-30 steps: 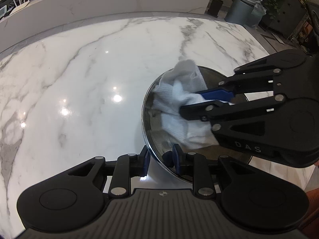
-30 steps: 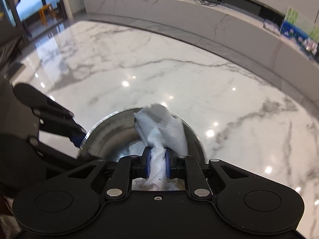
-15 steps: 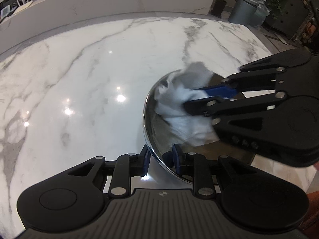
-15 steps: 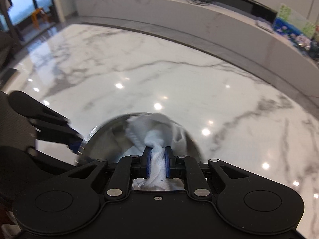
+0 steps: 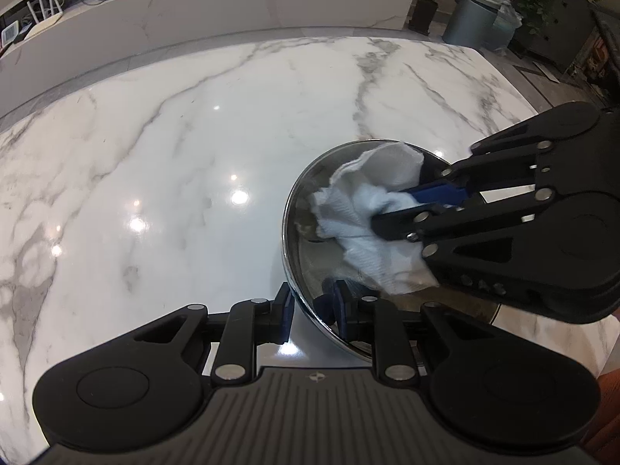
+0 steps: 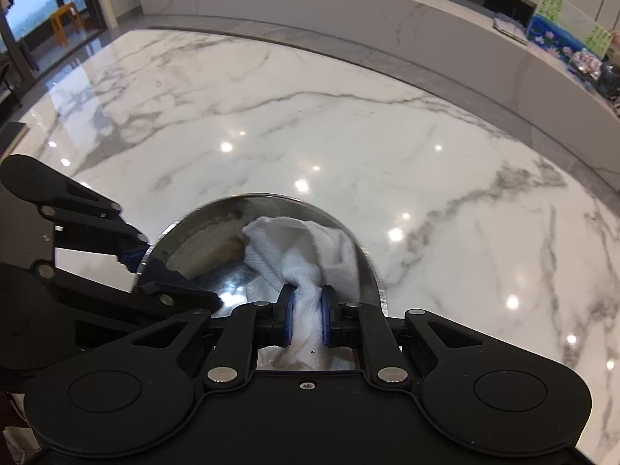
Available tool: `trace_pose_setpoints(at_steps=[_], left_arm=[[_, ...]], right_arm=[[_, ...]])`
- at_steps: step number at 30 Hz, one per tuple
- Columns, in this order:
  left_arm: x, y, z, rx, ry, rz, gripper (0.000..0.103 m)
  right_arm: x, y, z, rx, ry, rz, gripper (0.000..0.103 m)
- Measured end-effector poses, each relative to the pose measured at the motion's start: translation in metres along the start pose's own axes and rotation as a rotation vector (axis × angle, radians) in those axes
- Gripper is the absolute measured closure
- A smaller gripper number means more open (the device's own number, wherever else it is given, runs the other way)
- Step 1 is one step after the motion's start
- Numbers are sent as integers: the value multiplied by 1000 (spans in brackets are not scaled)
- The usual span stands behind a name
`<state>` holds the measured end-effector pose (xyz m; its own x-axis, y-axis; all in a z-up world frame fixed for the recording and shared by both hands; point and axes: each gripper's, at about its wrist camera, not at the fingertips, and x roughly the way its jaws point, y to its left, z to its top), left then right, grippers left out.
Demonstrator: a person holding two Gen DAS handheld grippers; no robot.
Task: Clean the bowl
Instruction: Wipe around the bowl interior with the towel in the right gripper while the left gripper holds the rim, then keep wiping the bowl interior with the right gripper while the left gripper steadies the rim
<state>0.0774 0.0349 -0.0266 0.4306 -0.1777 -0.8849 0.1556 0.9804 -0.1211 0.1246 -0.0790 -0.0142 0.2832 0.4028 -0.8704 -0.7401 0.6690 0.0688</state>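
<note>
A shiny steel bowl sits on the marble table at the right of the left wrist view and shows low centre in the right wrist view. My left gripper is shut on the bowl's near rim, one finger outside and one inside. My right gripper is shut on a crumpled white paper towel and presses it against the inside of the bowl. In the left wrist view the towel covers the bowl's middle, with the right gripper coming in from the right.
The white marble table stretches wide to the left and far side. A long marble counter runs behind it with small items on top. A grey bin and plants stand beyond the far right corner.
The right gripper has shifted the towel inside the bowl, sweeping it toward the far side. The left gripper has kept its hold on the rim.
</note>
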Motion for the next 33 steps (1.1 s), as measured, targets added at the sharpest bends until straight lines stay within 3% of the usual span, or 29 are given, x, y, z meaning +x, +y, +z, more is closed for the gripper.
trace_pose_setpoints(at_steps=[8,14,22,33], left_arm=[[1,-4,-1,18,-4,1,80],[1,-4,0,9,-2,-2,80],[2,1,2,-13,-5,5,80],[4,-5,0,11,-3,-2,81]], right_arm=[[-3,4,6,56,-27,137,90],[1,8,6,49,-18,74,91],[0,12,2,-33,17,-95,90],[-1,9,-4,-71,55,-87,86]])
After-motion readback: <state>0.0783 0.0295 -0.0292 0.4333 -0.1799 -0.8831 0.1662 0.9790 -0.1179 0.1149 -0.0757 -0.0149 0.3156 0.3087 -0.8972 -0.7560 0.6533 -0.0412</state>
